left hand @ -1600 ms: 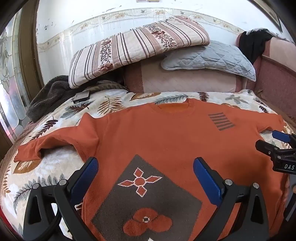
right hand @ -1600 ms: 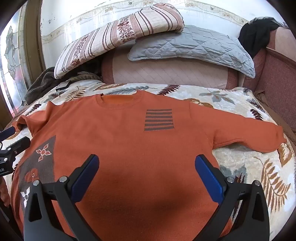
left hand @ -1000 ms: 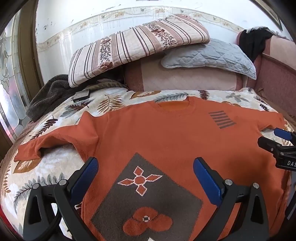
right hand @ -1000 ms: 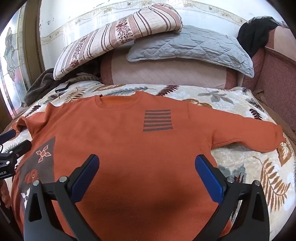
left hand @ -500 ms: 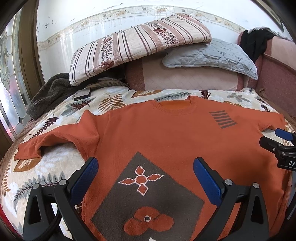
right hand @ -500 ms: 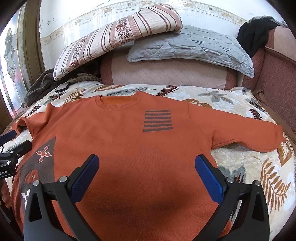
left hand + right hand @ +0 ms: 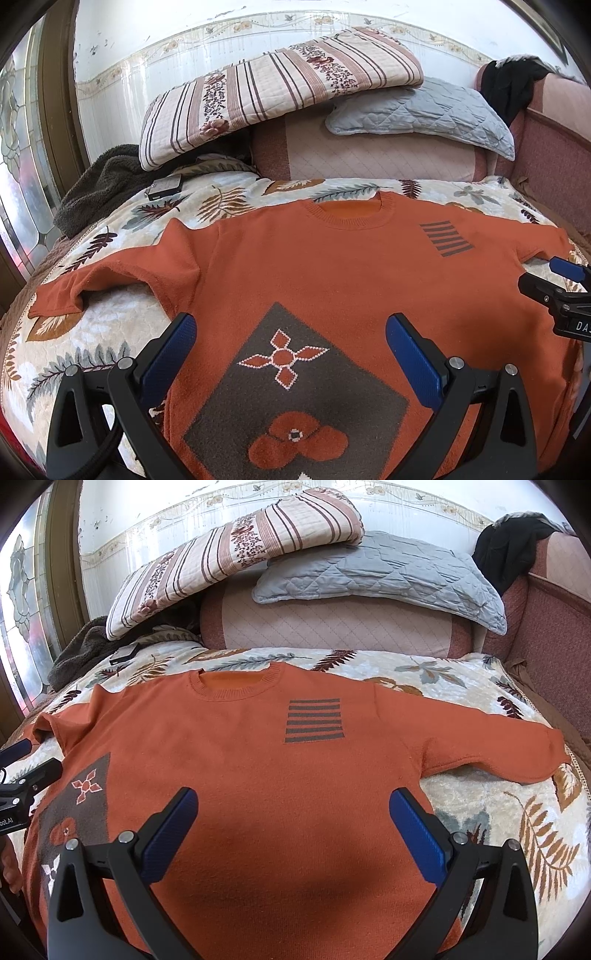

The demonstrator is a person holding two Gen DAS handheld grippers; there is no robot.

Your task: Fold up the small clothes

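An orange knit sweater (image 7: 314, 266) (image 7: 258, 775) lies flat, front up, on a leaf-patterned bedspread, both sleeves spread out to the sides. It has a brown diamond patch with flowers low on one side and a block of dark stripes on the chest. My left gripper (image 7: 291, 347) hovers open over the brown patch, nothing between its blue pads. Over the plain lower right half of the sweater my right gripper (image 7: 293, 823) is held open too. Each gripper shows at the edge of the other's view.
The bedspread (image 7: 498, 812) ends near a reddish sofa arm (image 7: 546, 635) on the right. Striped (image 7: 273, 85) and grey (image 7: 424, 107) pillows rest against the back cushion. A dark fleece blanket (image 7: 96, 184) and a small flat dark device (image 7: 164, 186) lie at the back left.
Both views have barely shifted; the sweater lies as before and both grippers stay open above it.
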